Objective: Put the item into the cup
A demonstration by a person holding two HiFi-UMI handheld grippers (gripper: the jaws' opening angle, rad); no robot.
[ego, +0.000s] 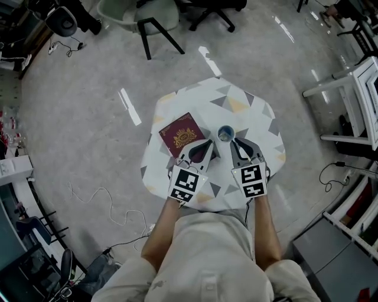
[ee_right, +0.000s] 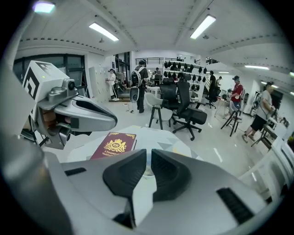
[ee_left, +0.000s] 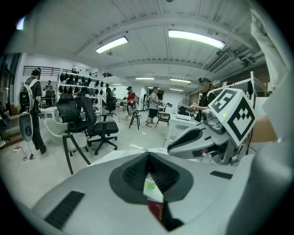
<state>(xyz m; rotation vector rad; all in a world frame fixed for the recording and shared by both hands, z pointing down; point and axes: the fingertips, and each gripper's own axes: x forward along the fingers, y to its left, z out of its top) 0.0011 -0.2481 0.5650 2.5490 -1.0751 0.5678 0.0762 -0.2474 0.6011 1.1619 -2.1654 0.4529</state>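
Observation:
A small cup (ego: 225,134) stands near the middle of the patterned table (ego: 248,109). A maroon booklet with a gold crest (ego: 182,134) (ee_right: 115,144) lies to its left. My left gripper (ego: 209,143) (ee_left: 148,156) hangs over the booklet's right edge with its jaws shut. Low in their gap I see a small green-and-white thing (ee_left: 149,185); I cannot tell whether it is held or lies on the table. My right gripper (ego: 233,142) (ee_right: 146,155) sits just on the near side of the cup, its jaws together, nothing visible between them. The cup is mostly hidden in the right gripper view.
The table is small, with floor all around it. Office chairs (ego: 155,17) stand beyond its far side and a white frame (ego: 360,100) is at the right. Cables (ego: 112,206) lie on the floor to the left. Several people (ee_left: 154,103) stand far off.

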